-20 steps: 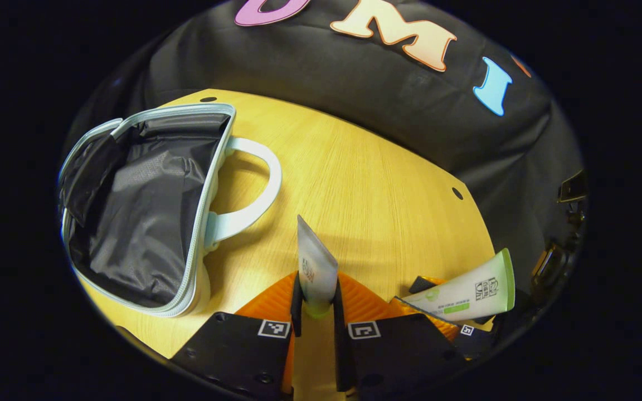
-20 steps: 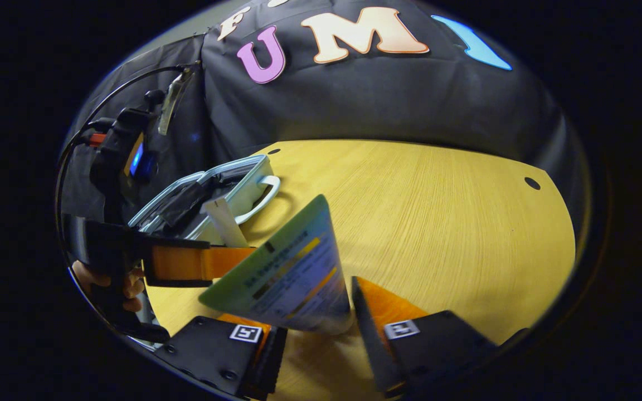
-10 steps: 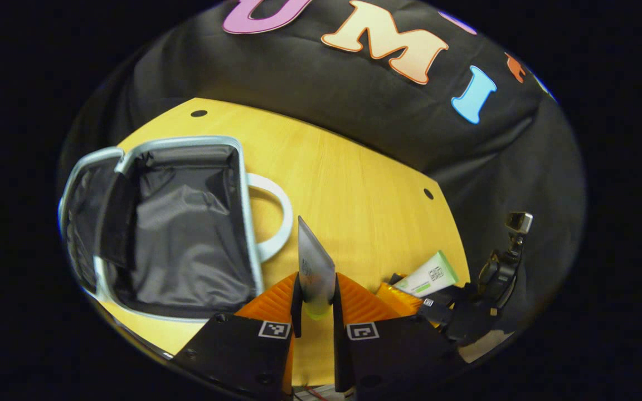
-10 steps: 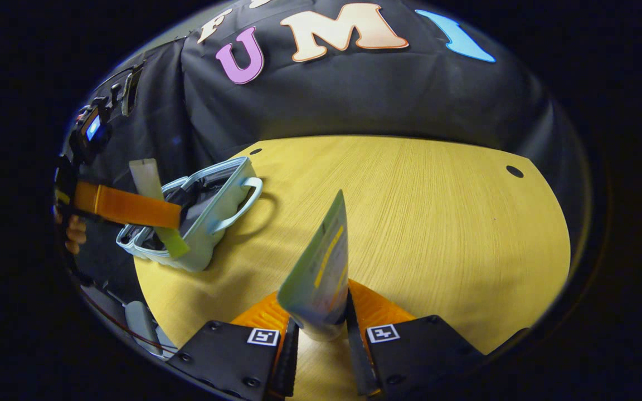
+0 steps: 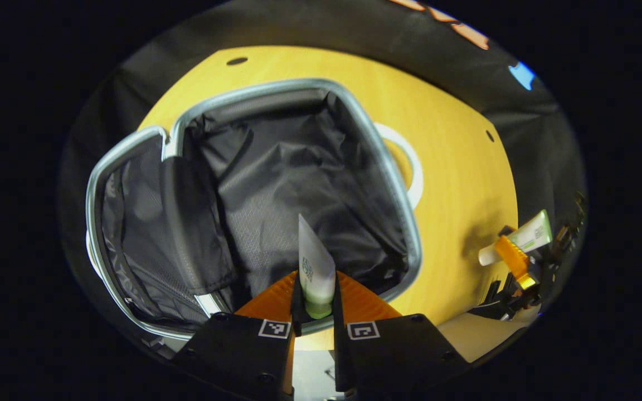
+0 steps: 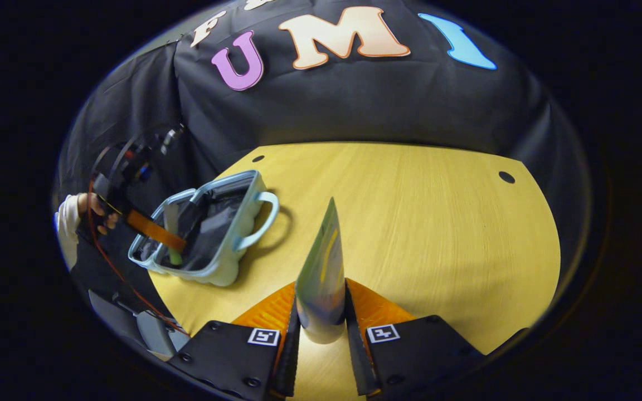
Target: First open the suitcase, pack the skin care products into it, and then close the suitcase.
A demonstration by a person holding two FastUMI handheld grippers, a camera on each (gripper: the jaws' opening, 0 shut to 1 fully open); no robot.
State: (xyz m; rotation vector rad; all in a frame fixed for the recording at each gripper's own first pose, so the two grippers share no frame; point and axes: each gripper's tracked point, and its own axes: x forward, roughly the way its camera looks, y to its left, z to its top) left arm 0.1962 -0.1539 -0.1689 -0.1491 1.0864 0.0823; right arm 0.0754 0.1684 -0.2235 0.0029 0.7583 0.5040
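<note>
Left gripper view: one open suitcase (image 5: 276, 184) lies on the table (image 5: 460, 184); the left hand-held gripper (image 5: 315, 298) clamps one tube (image 5: 314, 270) above its lining. The right hand-held gripper (image 6: 321, 326) clamps a second tube (image 6: 324, 273) over bare table.

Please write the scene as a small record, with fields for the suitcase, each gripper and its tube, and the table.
suitcase: open, dark lining, nothing inside seen, handle toward table centre
left gripper: shut on small tube, over the suitcase opening
right gripper: shut on large tube, over bare table, apart from suitcase
table: wooden
</note>
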